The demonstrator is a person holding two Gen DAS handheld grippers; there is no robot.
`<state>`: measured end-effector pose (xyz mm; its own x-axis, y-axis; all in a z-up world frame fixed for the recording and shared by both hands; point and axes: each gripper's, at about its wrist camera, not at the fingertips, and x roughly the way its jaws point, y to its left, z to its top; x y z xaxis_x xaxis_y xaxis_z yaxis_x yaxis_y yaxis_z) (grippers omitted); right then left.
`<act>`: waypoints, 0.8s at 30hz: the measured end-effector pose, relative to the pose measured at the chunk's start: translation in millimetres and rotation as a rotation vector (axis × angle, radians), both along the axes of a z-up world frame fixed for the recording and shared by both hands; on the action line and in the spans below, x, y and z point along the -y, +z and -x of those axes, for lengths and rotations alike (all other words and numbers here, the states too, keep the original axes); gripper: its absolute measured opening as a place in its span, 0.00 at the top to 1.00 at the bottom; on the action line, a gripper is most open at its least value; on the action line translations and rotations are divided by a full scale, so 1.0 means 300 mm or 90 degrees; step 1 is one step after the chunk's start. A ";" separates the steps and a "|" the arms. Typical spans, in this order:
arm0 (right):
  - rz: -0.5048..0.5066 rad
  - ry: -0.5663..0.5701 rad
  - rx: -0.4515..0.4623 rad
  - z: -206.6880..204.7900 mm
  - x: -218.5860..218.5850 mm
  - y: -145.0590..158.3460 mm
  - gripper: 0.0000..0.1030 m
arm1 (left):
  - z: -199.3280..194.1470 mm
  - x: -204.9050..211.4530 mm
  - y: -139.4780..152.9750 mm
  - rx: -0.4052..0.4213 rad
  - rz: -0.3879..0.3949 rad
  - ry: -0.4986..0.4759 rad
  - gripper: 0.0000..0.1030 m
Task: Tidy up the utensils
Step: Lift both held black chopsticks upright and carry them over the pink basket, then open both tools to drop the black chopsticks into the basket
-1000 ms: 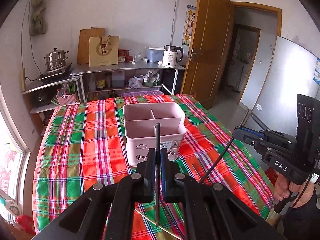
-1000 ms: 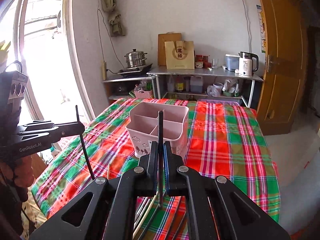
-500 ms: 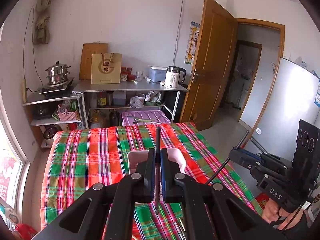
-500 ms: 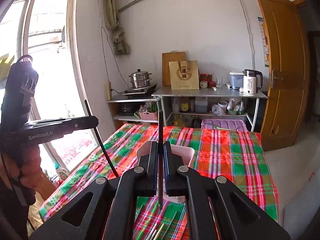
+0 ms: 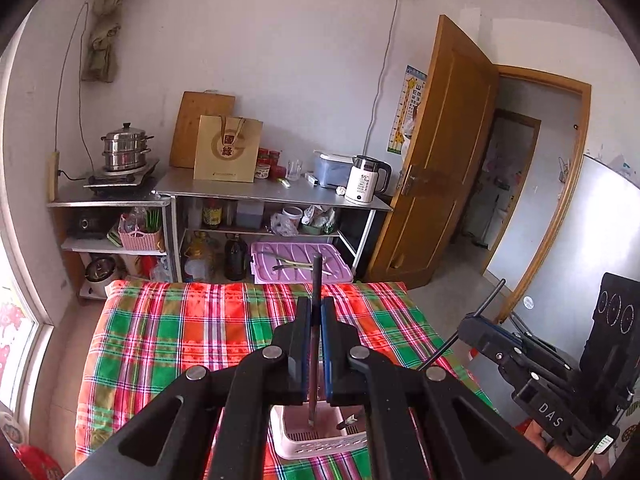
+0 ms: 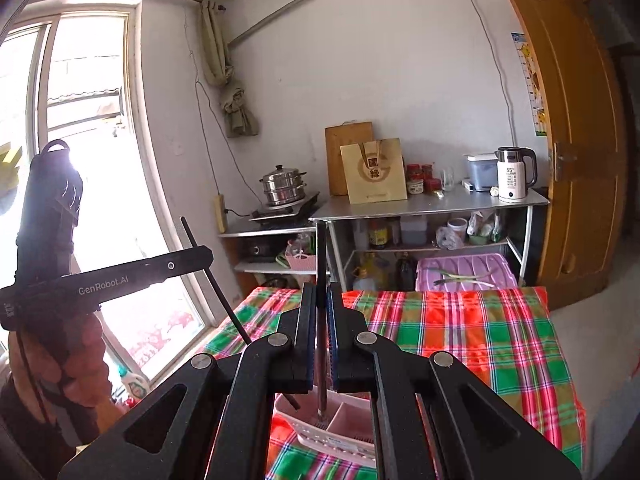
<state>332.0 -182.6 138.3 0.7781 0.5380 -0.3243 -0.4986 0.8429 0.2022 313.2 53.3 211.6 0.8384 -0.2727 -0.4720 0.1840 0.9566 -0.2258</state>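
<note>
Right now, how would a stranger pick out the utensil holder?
Find the bed-like surface under the red-and-green plaid cloth. At its near end sits the utensil holder, a pale pink plastic caddy with inner dividers and perforated walls, the only container on the cloth.

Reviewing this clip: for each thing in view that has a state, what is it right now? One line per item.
left gripper: shut on a dark chopstick, held upright
right gripper: shut on another dark chopstick, held upright
pink utensil caddy: upright on the plaid tablecloth, chopstick tips over its compartments
wooden door: open
purple storage box: lid on
steamer pot: lid on
</note>
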 end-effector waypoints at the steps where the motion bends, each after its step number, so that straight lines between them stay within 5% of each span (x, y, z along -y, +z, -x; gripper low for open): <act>1: 0.002 0.002 -0.006 -0.009 -0.008 -0.018 0.95 | -0.012 -0.002 -0.021 -0.004 0.002 -0.002 0.96; 12: 0.038 0.013 -0.092 -0.091 -0.054 -0.220 0.95 | -0.100 -0.014 -0.273 -0.083 0.001 0.000 0.96; 20: 0.039 0.001 -0.097 -0.081 -0.029 -0.221 0.93 | -0.073 -0.023 -0.283 -0.080 0.006 0.011 0.92; 24: 0.040 -0.006 -0.078 -0.044 -0.006 -0.189 0.88 | -0.014 -0.024 -0.246 -0.055 0.004 0.013 0.79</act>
<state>345.2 -180.8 81.6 0.7353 0.5068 -0.4500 -0.4653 0.8602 0.2084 317.5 60.6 137.7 0.8003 -0.2585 -0.5411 0.1438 0.9587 -0.2453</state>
